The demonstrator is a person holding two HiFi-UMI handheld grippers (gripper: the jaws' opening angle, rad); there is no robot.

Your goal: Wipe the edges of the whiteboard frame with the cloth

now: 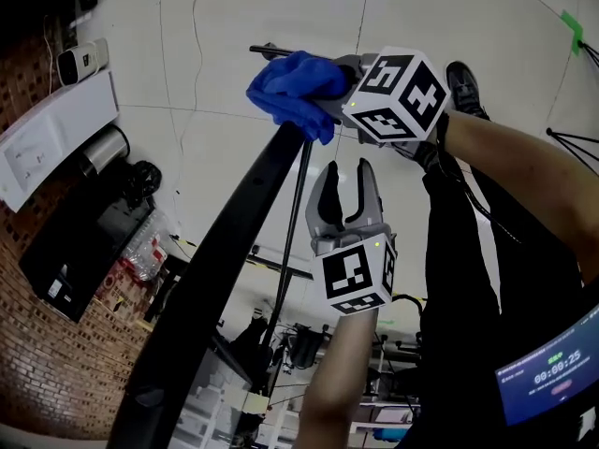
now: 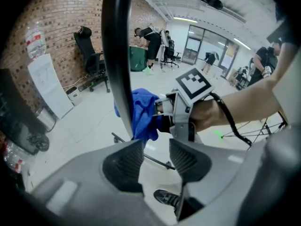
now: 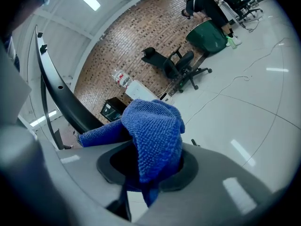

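The glossy white floor (image 1: 225,73) has a thin cable (image 1: 197,36) trailing across it and a scrap of green tape (image 1: 571,19) at the far right. A black shoe (image 1: 465,87) stands on it, and black office chairs (image 3: 176,65) stand by the brick wall (image 3: 141,32).

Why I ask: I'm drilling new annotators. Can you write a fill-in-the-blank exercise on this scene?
The right gripper is shut on a ____ cloth.
The left gripper is open and holds ____.
Behind the office chair stands a ____ wall.
Missing words: blue; nothing; brick.
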